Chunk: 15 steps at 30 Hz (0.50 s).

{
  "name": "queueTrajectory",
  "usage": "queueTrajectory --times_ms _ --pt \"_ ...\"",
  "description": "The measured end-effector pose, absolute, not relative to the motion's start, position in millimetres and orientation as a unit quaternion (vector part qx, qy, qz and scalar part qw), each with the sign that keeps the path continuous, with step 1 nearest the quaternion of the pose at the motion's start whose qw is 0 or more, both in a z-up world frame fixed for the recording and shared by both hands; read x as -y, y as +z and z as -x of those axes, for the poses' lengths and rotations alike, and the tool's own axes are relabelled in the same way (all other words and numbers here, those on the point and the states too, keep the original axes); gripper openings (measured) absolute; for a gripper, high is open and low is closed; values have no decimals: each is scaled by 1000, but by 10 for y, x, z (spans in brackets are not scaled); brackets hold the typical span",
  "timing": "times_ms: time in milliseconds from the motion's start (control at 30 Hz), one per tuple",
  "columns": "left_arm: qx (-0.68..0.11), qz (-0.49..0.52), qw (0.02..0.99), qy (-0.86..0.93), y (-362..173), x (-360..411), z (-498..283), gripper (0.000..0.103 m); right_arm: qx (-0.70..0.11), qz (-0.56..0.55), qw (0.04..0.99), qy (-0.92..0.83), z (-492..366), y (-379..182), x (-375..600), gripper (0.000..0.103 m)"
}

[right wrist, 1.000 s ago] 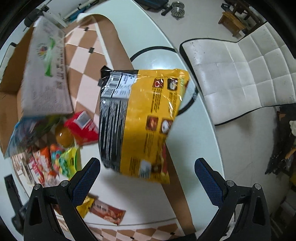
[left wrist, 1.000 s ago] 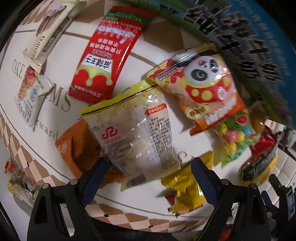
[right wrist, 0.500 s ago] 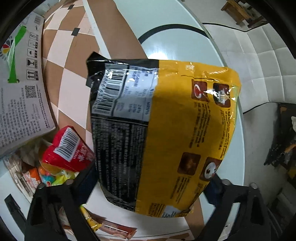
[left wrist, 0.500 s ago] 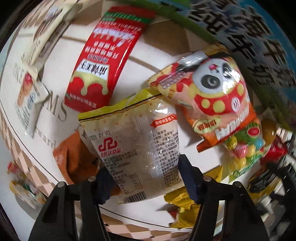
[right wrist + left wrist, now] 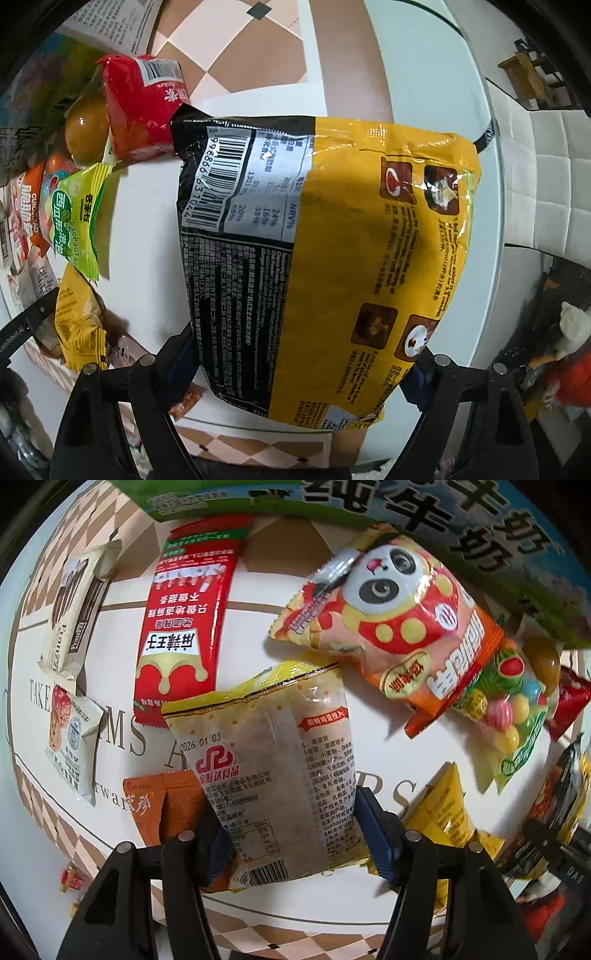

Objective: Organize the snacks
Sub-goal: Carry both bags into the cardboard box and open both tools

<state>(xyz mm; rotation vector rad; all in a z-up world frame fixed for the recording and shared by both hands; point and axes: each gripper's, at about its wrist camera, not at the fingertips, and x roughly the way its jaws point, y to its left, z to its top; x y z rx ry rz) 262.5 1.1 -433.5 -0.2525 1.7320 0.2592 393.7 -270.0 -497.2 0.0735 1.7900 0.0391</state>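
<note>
Left tongs (image 5: 291,834) are pinching, narrowly, a clear biscuit bag (image 5: 266,771); right tongs (image 5: 295,369), closing wide, are gripping a glossy yellow-black noodle pack (image 5: 332,266).

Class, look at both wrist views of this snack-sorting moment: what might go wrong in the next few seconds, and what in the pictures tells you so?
1. The left gripper pinches only the lower end of the clear yellow-topped biscuit packet; lifted, it may swing or slip, and the biscuits could get crushed.
2. That packet overlaps the orange foil packet, which may be dragged along.
3. The right gripper, just closing, straddles the wide yellow-and-black noodle bag; the slick film could buckle or slide.
</note>
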Motion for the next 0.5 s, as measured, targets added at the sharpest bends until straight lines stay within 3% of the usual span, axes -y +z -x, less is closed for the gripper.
queueTrajectory --times_ms 200,500 --pt "-730 110 665 115 -4249 -75 -2482 47 -759 -32 651 -12 -3715 -4929 2523 89" --pt "-710 106 694 59 -3978 -197 -2106 42 -733 -66 677 9 -3332 -4436 2250 88"
